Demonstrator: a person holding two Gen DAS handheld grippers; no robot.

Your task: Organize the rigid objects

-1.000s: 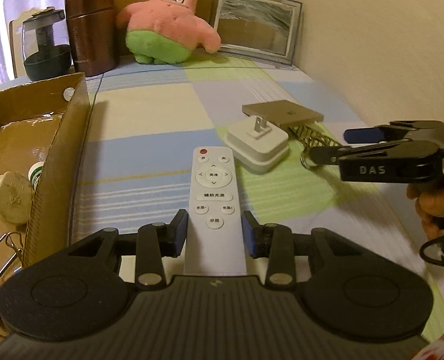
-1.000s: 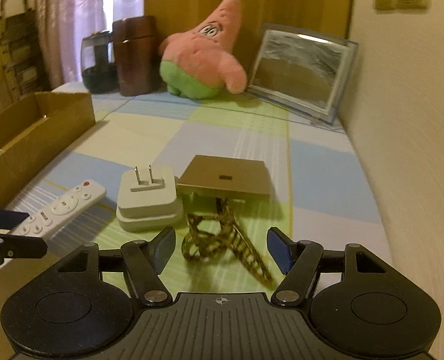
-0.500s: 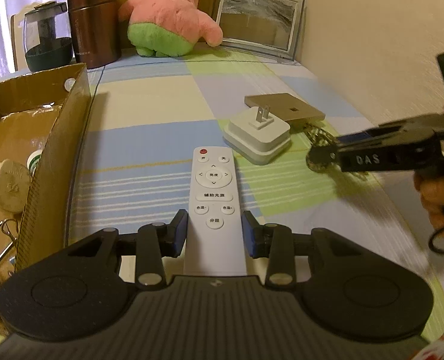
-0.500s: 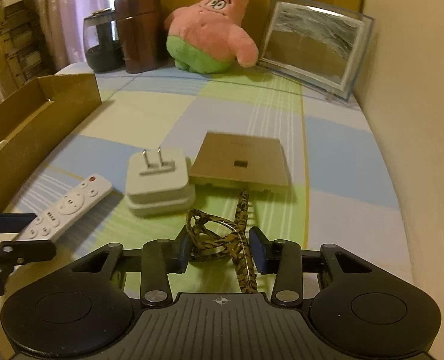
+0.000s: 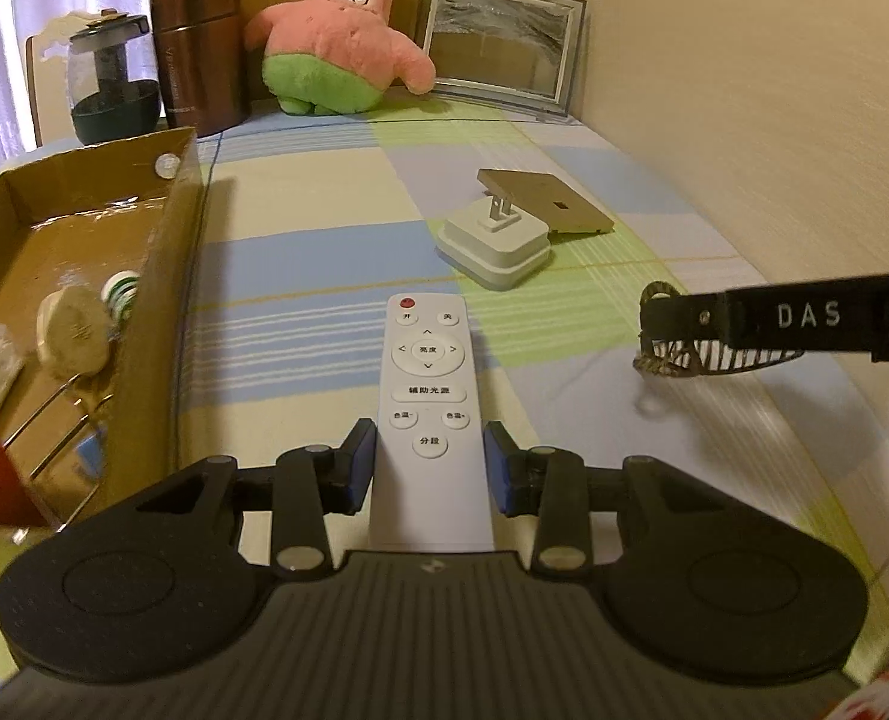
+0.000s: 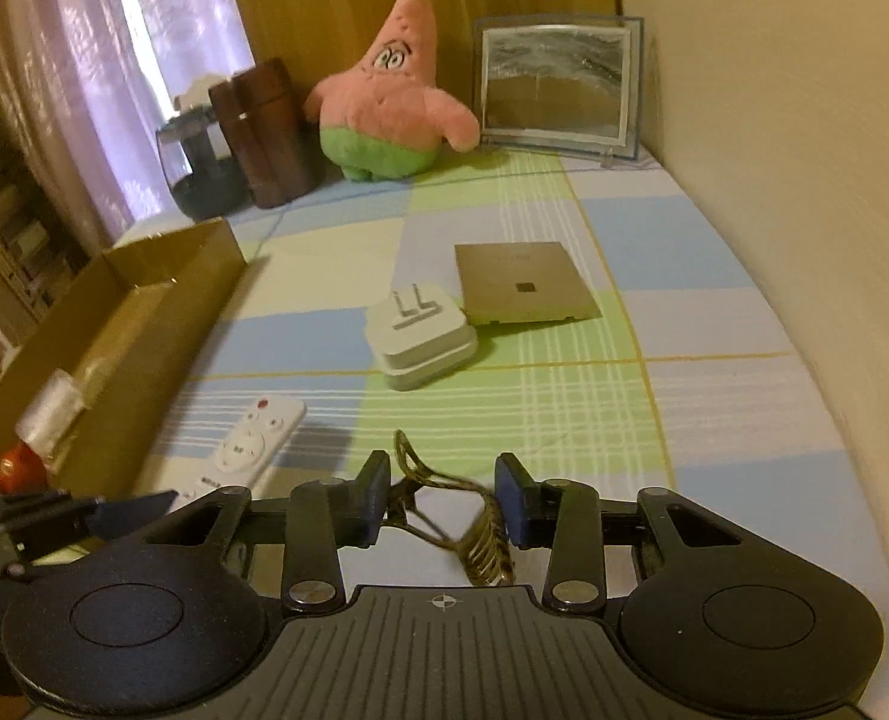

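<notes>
My left gripper (image 5: pixel 430 468) is shut on the near end of a white remote control (image 5: pixel 427 372), which lies flat on the checked cloth; it also shows in the right wrist view (image 6: pixel 246 447). My right gripper (image 6: pixel 443 495) is shut on a leopard-print hair claw clip (image 6: pixel 471 525) and holds it above the cloth; the clip also shows in the left wrist view (image 5: pixel 666 351). A white plug adapter (image 6: pixel 420 342) and a flat gold box (image 6: pixel 522 282) lie further back.
An open cardboard box (image 5: pixel 78 276) with several small items stands at the left. A pink starfish plush (image 5: pixel 339 42), a brown canister (image 5: pixel 198 54), a dark glass jar (image 5: pixel 111 90) and a picture frame (image 5: pixel 501 54) stand at the back. A wall (image 6: pixel 792 180) runs along the right.
My right gripper closed on the hair clip and lifted it off the cloth, back from the gold box. My left gripper stays shut on the remote.
</notes>
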